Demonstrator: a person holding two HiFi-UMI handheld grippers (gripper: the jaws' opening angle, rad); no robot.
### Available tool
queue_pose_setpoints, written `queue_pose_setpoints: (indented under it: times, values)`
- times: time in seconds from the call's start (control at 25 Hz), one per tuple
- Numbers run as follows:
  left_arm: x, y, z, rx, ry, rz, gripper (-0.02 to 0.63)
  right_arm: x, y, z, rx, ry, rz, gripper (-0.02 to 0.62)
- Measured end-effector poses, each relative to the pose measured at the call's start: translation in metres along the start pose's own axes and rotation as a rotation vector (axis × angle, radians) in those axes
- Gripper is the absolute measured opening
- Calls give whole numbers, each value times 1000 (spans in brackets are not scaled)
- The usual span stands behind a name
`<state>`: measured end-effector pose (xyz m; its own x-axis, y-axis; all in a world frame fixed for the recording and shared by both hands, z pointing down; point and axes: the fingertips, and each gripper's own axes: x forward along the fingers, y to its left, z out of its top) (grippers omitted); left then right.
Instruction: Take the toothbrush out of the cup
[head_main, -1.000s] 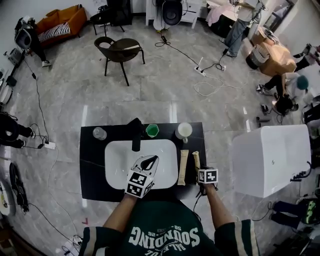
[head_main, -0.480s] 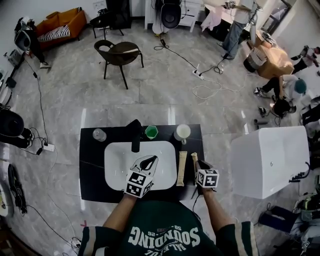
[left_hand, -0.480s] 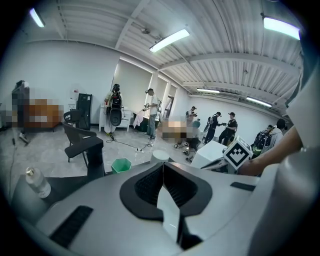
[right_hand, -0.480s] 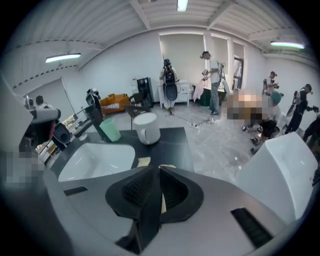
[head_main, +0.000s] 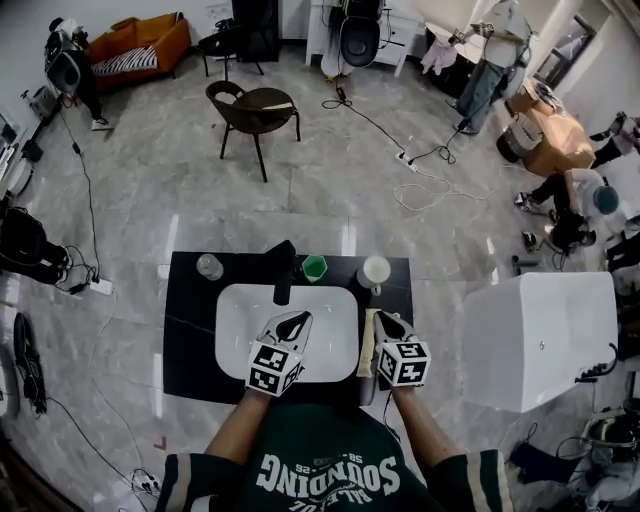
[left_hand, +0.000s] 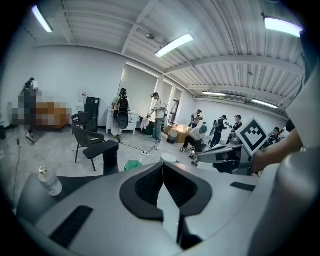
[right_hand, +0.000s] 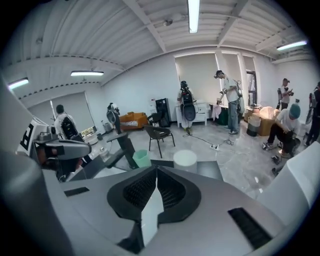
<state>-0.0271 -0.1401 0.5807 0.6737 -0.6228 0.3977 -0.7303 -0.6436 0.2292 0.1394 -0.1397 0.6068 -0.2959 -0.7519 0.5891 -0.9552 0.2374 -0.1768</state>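
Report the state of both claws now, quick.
Left claw: closed, empty.
Right claw: just closed, nothing between its jaws.

A pale tan toothbrush (head_main: 366, 348) lies flat on the black bench (head_main: 190, 330), lengthwise along the basin's (head_main: 240, 320) right edge and partly hidden. Well behind it, near the bench's back edge, a white cup (head_main: 376, 270) stands upright, with a green cup (head_main: 314, 267) near on its left.
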Motion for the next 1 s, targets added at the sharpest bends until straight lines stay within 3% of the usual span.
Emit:
queue_pose_setpoints:
  times: [0.2,0.44,1.0]
  values:
    - [-15,17,1,-3,-16,38,17,6,49,27,-75,-75,98,45]
    - [-30,36,1,-1,-24,77,17,16,87,37,-138,-94,149,46]
    - [-53,63,2,-10,-40,146,17,29,123,50,-203,-101,212,40]
